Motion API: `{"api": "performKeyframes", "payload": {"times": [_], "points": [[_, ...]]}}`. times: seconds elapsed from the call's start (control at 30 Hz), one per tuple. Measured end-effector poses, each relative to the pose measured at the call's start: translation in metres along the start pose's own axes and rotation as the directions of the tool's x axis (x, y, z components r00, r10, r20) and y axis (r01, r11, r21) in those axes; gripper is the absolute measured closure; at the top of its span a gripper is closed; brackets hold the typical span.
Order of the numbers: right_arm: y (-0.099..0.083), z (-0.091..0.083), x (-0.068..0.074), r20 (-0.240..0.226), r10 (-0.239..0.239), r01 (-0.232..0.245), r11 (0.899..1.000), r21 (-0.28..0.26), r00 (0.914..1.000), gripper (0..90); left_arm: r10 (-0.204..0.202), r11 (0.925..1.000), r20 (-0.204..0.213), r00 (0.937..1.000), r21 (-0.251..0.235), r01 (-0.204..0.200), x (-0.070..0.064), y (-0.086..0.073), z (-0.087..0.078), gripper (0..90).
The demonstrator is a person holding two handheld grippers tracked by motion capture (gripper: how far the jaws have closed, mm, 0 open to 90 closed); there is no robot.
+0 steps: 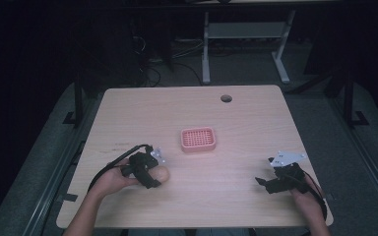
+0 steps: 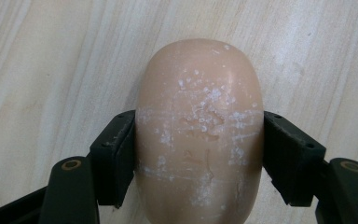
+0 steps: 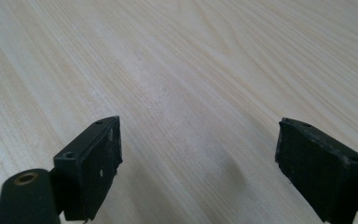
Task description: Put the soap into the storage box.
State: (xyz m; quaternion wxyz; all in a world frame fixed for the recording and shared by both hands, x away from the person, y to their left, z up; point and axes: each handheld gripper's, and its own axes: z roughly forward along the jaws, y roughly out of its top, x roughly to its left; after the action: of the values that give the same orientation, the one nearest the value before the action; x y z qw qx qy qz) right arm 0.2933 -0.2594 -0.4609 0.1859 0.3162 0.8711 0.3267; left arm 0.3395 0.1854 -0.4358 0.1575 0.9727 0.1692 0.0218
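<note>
L gripper (image 2: 199, 154) has its jaws closed on a peach-coloured soap bar (image 2: 199, 135), one pad on each long side, approx at mid-length. The bar lies flat on the wooden table (image 2: 42, 60), near the front-left part of it in the high view (image 1: 161, 174), w/ the left hand (image 1: 112, 180) behind the tool. R gripper (image 3: 198, 163) sits idle near the front-right edge, jaws spread wide w/ nothing between them but bare wood; in the high view it is at (image 1: 268, 183), well apart from the bar.

A pink soap dish (image 1: 198, 139) sits mid-table, beyond the bar and to its right, apart from both tools. Judging by that, the step is prob. to grasp the bar and carry it to the dish.

To do it well: soap is slick and rounded, so keep the pads square on the flat sides, squeeze firmly but not so hard the bar squirts out. Lift straight up before moving across, keep the bar level, then lower it flat inside the dish rim and open only once it rests.

Hard to tell: whether the bar is already off the table or not; its near end is cut off by the frame edge in the left gripper view. White flecks on top may be dried residue, not sure. The dish's depth can't be made out from the high view.
</note>
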Motion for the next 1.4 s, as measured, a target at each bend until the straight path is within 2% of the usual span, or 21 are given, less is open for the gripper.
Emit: {"api": "performKeyframes", "payload": {"times": [0.1,0.3,1.03,1.13,1.4], "points": [[0.000,0.000,0.000,0.001,-0.001,0.001,1.000,0.000,1.0000,14.0,-0.003,0.9999,0.006,1.0000,-0.009,0.003,0.000,0.000,-0.001,32.0],[0.000,0.000,0.000,0.002,0.005,-0.005,1.000,0.000,1.0000,14.0,0.007,1.0000,0.001,1.0000,0.002,-0.007,0.000,0.002,-0.002,32.0],[0.000,-0.001,0.001,0.006,0.002,-0.002,1.000,-0.010,1.0000,13.9,0.031,0.9994,-0.010,0.9995,-0.014,-0.032,0.004,0.021,-0.013,32.0],[0.000,-0.001,0.001,0.006,0.001,-0.001,1.000,-0.011,1.0000,14.0,0.029,0.9991,-0.008,0.9996,-0.031,-0.029,0.005,0.023,-0.014,32.0],[0.001,-0.001,0.001,0.006,0.001,-0.001,1.000,-0.012,1.0000,14.0,0.039,0.9990,-0.006,0.9992,-0.024,-0.039,0.006,0.030,-0.015,32.1]]}}
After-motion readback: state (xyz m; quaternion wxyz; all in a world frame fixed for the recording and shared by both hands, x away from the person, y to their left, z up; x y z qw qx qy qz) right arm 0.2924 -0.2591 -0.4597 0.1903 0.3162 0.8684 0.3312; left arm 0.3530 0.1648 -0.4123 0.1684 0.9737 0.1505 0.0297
